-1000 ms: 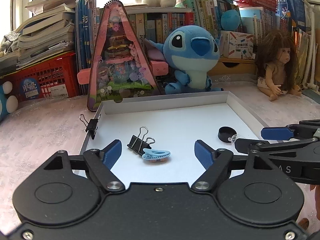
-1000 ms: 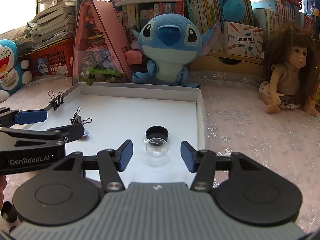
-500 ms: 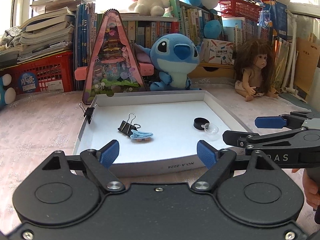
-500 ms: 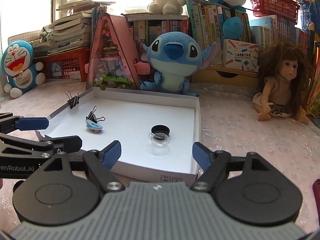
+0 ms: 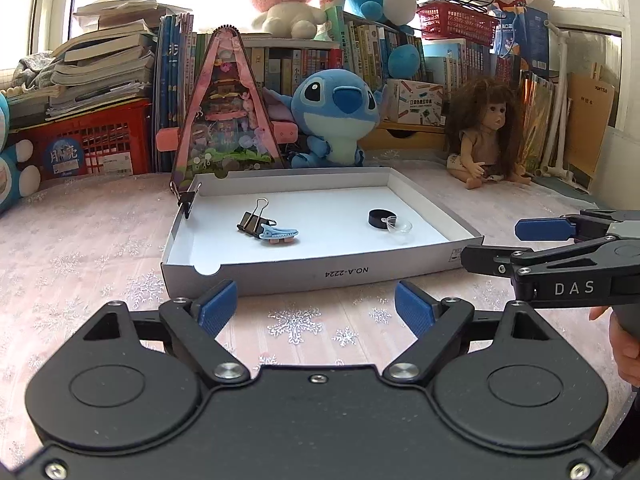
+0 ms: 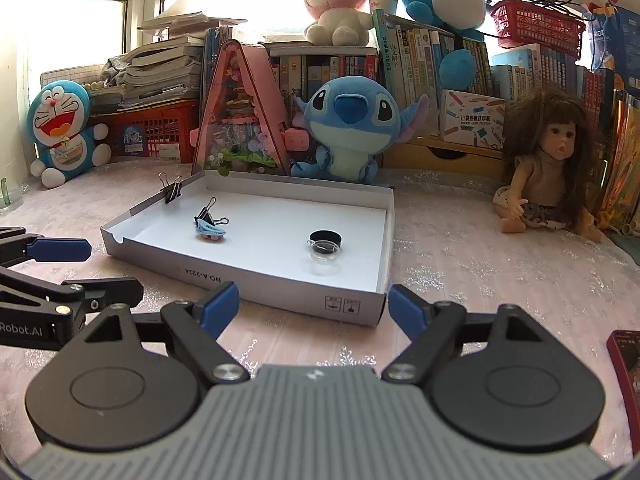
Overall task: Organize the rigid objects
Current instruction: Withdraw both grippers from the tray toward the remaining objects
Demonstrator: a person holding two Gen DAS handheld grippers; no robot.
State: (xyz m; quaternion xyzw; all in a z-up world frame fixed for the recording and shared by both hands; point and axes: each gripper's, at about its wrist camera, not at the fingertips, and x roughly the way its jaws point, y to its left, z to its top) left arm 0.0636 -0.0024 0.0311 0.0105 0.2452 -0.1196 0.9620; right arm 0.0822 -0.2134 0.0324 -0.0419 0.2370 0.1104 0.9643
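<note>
A shallow white box lid (image 5: 320,270) (image 6: 280,288) lies on the pink tablecloth. Inside it are a black binder clip (image 5: 251,222) (image 6: 206,212), a blue hair clip (image 5: 279,234) (image 6: 208,230), a black round cap (image 5: 380,217) (image 6: 325,237) and a clear small dome (image 5: 400,227) (image 6: 326,254). Another binder clip (image 5: 186,202) (image 6: 172,190) grips the lid's left wall. My left gripper (image 5: 316,306) is open and empty, in front of the lid. My right gripper (image 6: 314,304) is open and empty, near the lid's front right corner.
A Stitch plush (image 5: 334,116) (image 6: 348,124), a pink triangular toy case (image 5: 226,112) and a doll (image 5: 486,128) (image 6: 550,156) stand behind the lid. Books and a red crate (image 5: 88,144) line the back. A dark red object (image 6: 626,360) lies at the far right.
Both grippers have pulled back from over the lid to the tablecloth in front of it. The objects in the lid have not moved.
</note>
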